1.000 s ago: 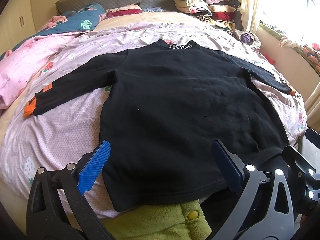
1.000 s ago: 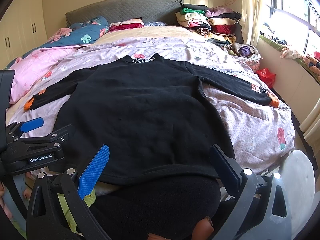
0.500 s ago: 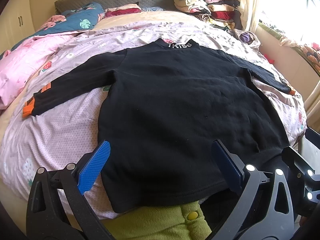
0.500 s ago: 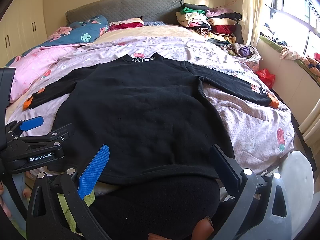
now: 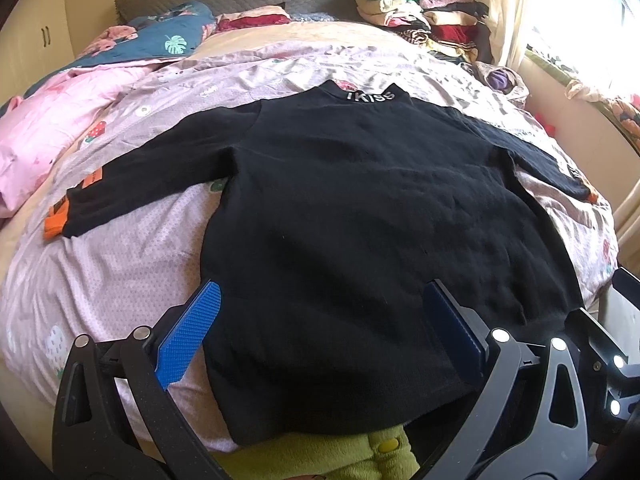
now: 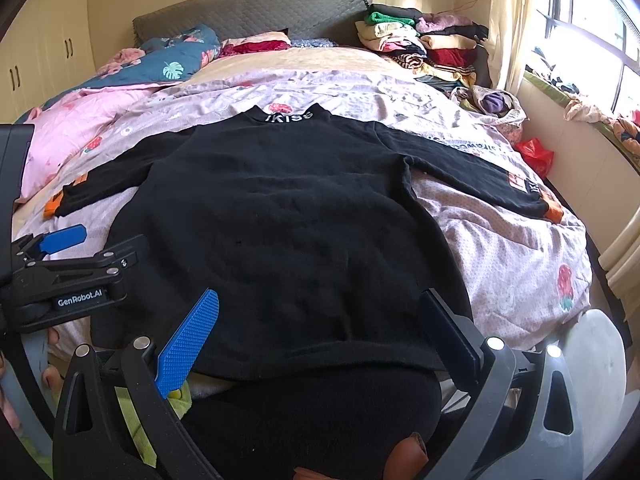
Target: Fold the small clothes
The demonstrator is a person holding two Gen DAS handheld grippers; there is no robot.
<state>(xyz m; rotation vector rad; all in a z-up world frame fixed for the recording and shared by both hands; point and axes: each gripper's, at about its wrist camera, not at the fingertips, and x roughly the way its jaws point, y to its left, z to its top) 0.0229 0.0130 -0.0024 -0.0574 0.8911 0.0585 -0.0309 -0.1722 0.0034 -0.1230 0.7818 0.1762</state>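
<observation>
Black sweater [image 5: 360, 220] spread flat on the pink bedspread [image 5: 120, 264], collar far, hem near, 2 sleeves [image 6: 480, 176] out sideways, ready for folding. Left gripper [image 5: 324, 332] and right gripper [image 6: 320, 332] wide apart, empty, poised over the hem.

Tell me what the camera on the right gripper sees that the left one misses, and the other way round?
Only the right wrist view shows the red bag beside the bed, the window panes, a pale round stool, and the left gripper seen from the side.

Only the left wrist view shows a green garment with a yellow button under the hem.

Both show the black sweater spread flat on the bed with sleeves out, the clothes pile by the headboard, and open jaws.
</observation>
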